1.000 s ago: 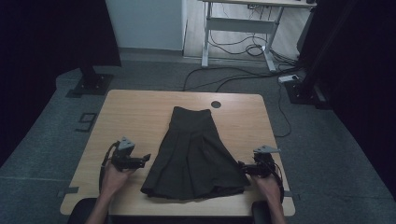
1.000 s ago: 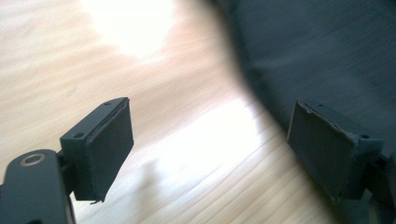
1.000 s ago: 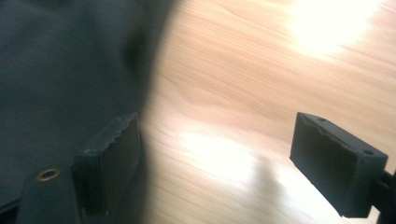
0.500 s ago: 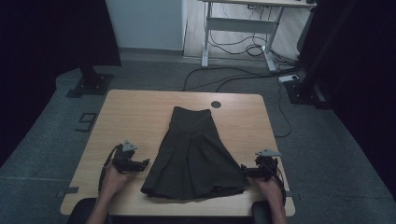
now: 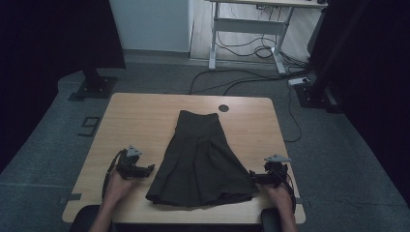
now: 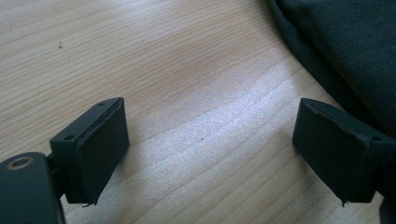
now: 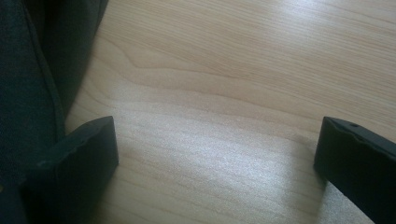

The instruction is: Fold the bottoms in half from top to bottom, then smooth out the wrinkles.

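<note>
A dark pleated skirt (image 5: 200,159) lies flat on the wooden table (image 5: 140,116), waistband far, wide hem near. My left gripper (image 5: 149,169) rests on the table just left of the hem's left corner, open, with bare wood between its jaws (image 6: 210,126) and the skirt's edge (image 6: 345,42) beside the right jaw. My right gripper (image 5: 252,178) sits at the hem's right corner. Its jaws have just been opening and now stand wide (image 7: 217,140) with nothing between them; the skirt's edge (image 7: 32,70) lies by the left jaw.
A round cable hole (image 5: 223,108) sits near the table's far edge. Beyond the table stands a white desk frame (image 5: 251,29) with cables on the floor. A black stand base (image 5: 94,87) is on the carpet at far left.
The right gripper has slid slightly toward the near table edge. The skirt and the left gripper lie as before.
</note>
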Motion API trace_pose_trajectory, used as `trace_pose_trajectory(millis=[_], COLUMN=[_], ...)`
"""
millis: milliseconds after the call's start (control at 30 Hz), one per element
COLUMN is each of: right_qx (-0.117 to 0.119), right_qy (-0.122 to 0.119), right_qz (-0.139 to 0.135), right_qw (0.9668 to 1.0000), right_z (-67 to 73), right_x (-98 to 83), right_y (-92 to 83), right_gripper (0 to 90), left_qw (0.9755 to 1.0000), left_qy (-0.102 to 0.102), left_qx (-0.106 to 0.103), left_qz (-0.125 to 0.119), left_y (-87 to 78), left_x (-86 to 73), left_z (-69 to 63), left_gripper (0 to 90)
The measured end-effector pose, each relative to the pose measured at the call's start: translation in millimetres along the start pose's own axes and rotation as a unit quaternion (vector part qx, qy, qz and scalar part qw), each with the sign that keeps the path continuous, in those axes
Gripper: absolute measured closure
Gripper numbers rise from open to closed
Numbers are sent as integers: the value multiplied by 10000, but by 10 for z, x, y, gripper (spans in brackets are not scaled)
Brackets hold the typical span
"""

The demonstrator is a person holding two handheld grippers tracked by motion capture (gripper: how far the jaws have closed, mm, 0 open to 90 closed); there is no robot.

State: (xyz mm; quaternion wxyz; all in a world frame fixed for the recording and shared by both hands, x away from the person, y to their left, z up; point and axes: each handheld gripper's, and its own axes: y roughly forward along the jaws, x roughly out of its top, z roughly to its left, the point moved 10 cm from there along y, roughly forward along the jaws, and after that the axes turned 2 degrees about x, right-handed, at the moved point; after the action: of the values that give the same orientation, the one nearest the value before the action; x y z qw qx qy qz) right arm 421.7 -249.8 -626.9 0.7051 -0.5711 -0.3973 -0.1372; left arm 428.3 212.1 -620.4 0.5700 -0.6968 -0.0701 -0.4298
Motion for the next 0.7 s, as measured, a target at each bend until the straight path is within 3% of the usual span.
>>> trace_pose_trajectory(millis=[200,400,533,600,700], right_qx=[-15,120,302,480,568], right_qy=[51,85,35,22,-62], right_qz=[55,142,50,-1,5], right_qw=[10000,9998,9995,9988,9984], right_z=[-13,42,146,215,290], right_x=[5,111,261,341,448], right_y=[0,-48,-86,-95,-82], right_gripper=[0,21,30,29,29], left_qw=[9999,9997,9989,9986,9982], left_qy=[-41,-17,148,241,348], left_qx=[60,-155,-361,-385,-406], left_qz=[106,-177,-270,-263,-256], left_y=[-1,-74,-68,-40,23], left_x=[22,220,367,439,563], left_z=[14,-76,-204,-253,-312], left_gripper=[93,87,52,51,65])
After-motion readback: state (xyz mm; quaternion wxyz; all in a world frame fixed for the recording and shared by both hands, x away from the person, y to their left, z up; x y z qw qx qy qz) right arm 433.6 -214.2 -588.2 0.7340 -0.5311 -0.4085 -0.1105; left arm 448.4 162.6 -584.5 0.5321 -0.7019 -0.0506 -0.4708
